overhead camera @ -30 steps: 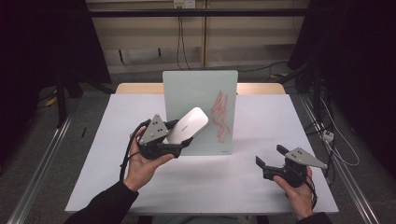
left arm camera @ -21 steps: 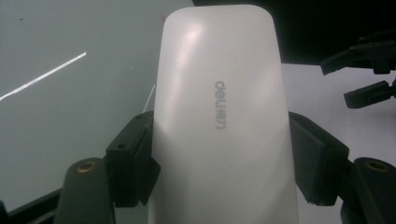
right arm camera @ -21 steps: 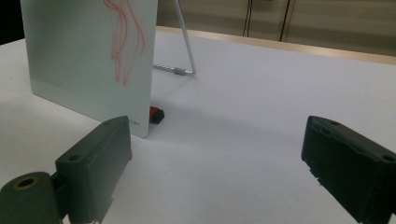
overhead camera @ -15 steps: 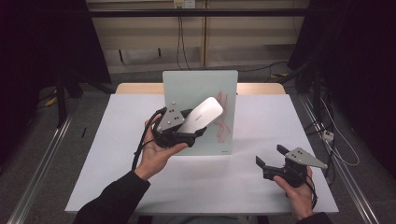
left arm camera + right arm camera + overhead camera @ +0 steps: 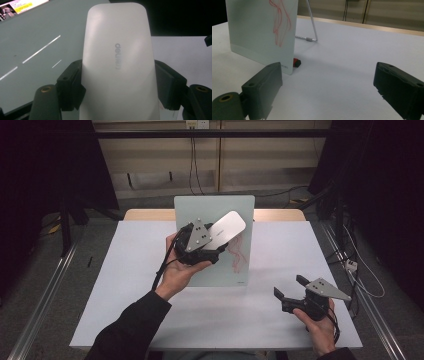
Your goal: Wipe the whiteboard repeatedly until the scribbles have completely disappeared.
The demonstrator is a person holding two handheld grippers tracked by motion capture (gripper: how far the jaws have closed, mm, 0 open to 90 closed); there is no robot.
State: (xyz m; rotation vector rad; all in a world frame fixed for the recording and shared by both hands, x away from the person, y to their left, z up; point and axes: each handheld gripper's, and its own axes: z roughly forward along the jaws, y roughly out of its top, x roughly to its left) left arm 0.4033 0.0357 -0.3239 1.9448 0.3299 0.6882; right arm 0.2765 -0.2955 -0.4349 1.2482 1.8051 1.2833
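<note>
- My left gripper [image 5: 212, 251] is raised off the table [image 5: 125, 295], over the lower part of the glass board [image 5: 215, 210]; my left hand [image 5: 180, 270] cups it from below, palm up, forearm angling in from the bottom edge of the high view.
- Its jaws are clamped on the white eraser [image 5: 226, 226], one black pad on each long side; in the left gripper view [image 5: 117, 82] the eraser [image 5: 117, 50] runs straight out between the pads.
- The eraser juts up and to the right past the gripper, its far end in front of the board face, just above the red scribble [image 5: 239, 252]. I cannot tell whether it touches the glass.
- My right gripper [image 5: 290, 290] sits low near the table's right front, jaws spread wide with nothing between them; my right hand [image 5: 317, 325] grips it from behind, wrist at the table edge.
- Right gripper view: both pads [image 5: 265, 85] frame bare table, the board [image 5: 257, 30] stands upright ahead-left with the red marks [image 5: 279, 17] on it.
- Hard to read: the eraser's grey lettering is blurred in the left gripper view; its near end is cut off at the frame bottom.
- A small red-and-black piece [image 5: 297, 62] lies at the board's corner, partly hidden behind the glass; I can't identify it.
- The board's metal prop [image 5: 312, 25] shows behind it, top cut off.
</note>
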